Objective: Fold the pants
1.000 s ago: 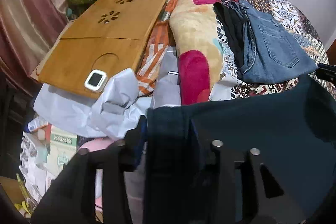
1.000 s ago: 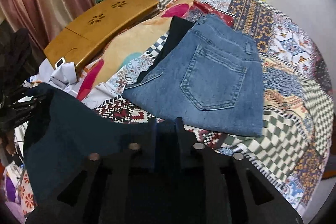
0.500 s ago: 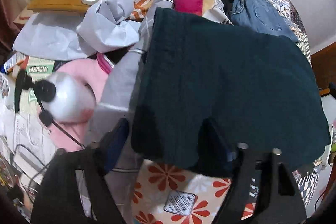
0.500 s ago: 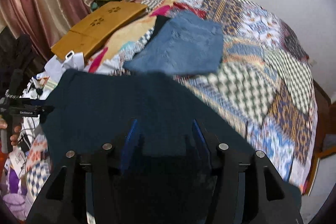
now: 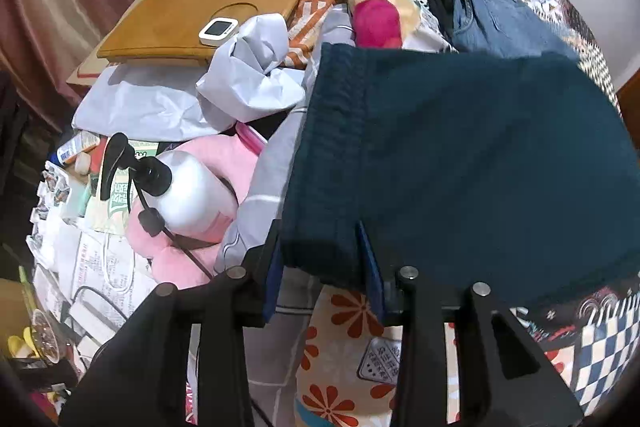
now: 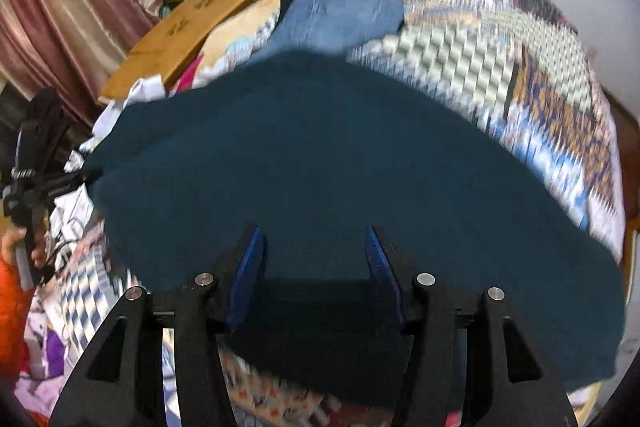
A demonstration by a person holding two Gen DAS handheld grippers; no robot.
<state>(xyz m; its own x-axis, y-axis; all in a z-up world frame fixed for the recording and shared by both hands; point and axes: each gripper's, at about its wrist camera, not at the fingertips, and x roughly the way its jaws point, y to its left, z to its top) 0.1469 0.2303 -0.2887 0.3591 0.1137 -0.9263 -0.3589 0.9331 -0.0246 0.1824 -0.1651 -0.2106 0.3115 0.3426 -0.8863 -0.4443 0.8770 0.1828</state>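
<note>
Cluttered bedding fills the left wrist view: the left gripper (image 5: 320,255) pinches the ribbed waistband corner of the dark teal fabric pants (image 5: 460,155), which have swung up from hanging to spread over the patchwork quilt (image 5: 592,339), beside a white pump bottle (image 5: 188,187). Their long axis runs away rightward. From the right wrist view, the right gripper (image 6: 312,259) holds the far edge; the blurred quilt suggests carrying continues toward the folded blue jeans (image 6: 340,11).
</note>
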